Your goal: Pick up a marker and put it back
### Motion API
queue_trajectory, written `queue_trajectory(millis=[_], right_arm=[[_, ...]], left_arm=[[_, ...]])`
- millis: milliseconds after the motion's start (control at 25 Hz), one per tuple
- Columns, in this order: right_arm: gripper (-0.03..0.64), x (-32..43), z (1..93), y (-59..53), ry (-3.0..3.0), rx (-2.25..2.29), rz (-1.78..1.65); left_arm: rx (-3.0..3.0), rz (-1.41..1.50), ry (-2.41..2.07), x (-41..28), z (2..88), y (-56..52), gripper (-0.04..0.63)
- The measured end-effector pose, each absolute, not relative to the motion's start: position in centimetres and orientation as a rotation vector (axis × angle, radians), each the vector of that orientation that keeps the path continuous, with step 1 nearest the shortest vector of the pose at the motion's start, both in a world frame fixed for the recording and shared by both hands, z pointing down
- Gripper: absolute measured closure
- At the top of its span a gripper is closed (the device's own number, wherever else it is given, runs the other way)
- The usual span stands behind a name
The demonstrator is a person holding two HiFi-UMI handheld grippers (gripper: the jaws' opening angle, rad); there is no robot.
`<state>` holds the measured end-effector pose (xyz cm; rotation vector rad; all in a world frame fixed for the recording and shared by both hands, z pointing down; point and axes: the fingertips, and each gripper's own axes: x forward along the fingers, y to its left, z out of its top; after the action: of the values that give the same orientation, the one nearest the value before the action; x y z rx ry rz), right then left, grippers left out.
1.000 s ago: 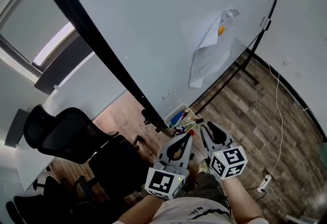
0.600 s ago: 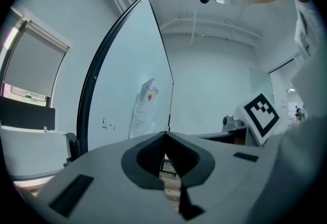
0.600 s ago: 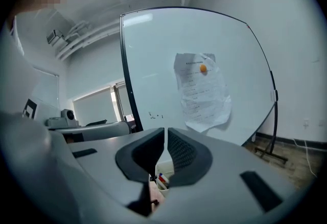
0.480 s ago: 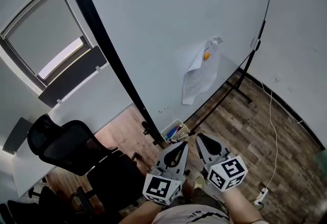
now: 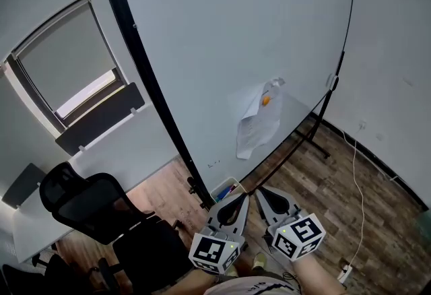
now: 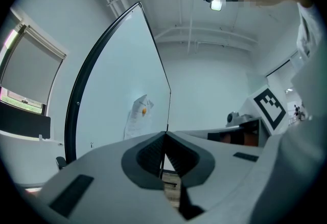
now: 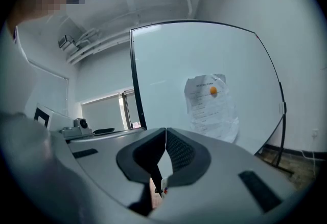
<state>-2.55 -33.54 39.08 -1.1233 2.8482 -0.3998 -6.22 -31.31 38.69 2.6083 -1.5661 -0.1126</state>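
A small tray of coloured markers (image 5: 226,190) hangs at the foot of the whiteboard (image 5: 222,51). Both grippers are held level just in front of it and above it. My left gripper (image 5: 242,197) is shut, its tips meeting in the left gripper view (image 6: 164,133) with nothing between them. My right gripper (image 5: 258,191) has just been closing; its tips now touch (image 7: 165,129) and I see no marker between them. Low in the gap behind those tips a small white and red thing (image 7: 162,185) shows, too small to identify.
A sheet of paper (image 5: 258,122) hangs on the whiteboard under an orange magnet (image 5: 266,101). A black office chair (image 5: 87,203) stands at the left. The board's stand foot (image 5: 316,130) and a white cable (image 5: 355,172) lie on the wooden floor at the right.
Both grippers have risen away from the marker tray. The right gripper's jaws, open a second ago, have closed. The head view has tilted up, showing more of the whiteboard.
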Motion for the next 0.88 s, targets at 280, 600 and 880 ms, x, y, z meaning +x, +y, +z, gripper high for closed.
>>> queue_trajectory(millis=[280,600,880], right_arm=[[0.603,-2.7,37.8,-33.5,2.852,-1.085,-0.369],[0.604,-2.9,37.9,-33.9,2.866,-1.076,-0.365],[0.604,-2.9,37.9,-34.1,2.866,-1.077,-0.362]], left_arm=[[2.616,-0.137,-1.575,-5.8,37.6,-31.6,0.584],[2.608,-0.139,-1.588,-6.1,37.7,-32.2,0.584],[2.600,-0.143,-1.599,-6.3,37.7,-32.4,0.584]])
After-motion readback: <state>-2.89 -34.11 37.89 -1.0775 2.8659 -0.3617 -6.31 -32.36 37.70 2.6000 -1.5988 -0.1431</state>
